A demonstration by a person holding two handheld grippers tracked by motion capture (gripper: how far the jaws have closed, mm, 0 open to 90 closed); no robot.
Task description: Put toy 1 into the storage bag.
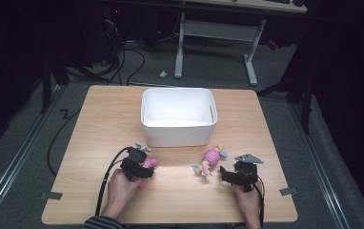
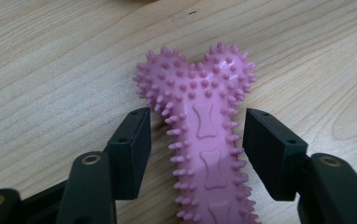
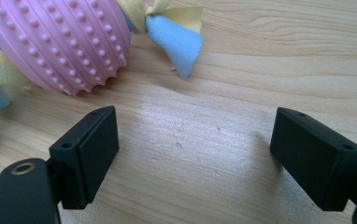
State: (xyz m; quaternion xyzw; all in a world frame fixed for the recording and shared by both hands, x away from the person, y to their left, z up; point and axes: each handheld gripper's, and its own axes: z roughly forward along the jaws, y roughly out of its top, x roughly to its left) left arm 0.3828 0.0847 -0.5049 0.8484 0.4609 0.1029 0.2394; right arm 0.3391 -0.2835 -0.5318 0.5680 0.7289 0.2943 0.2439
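The left gripper is down over the spiky pink rubber bone toy, jaws standing either side of the shaft. In the left gripper view the right-hand pad sits just at the tips of the spikes while a sliver of wood shows between the toy and the other pad, so this is a straddle and not yet a pinch. The bone lies flat on the light wooden table, in the near-left part of it, some way in from the near edge.

Over on the other side, the right gripper is spread wide with only bare wood between its jaws. The ribbed pink rubber ball with yellow and blue fabric tails rests just beyond its left jaw, near but apart, at the near-right part of the table.

The white plastic bin stands upright in the middle toward the far edge, and it looks empty. So as a judgement: nothing is in yet, both toys are left to go, and the first grasp is only being set.

Room looks generous. A clear strip of wood runs between both toys and the bin's near wall, and the rim is open from above. The thing to watch is that rim on the way over, plus the cables trailing off the near edge.
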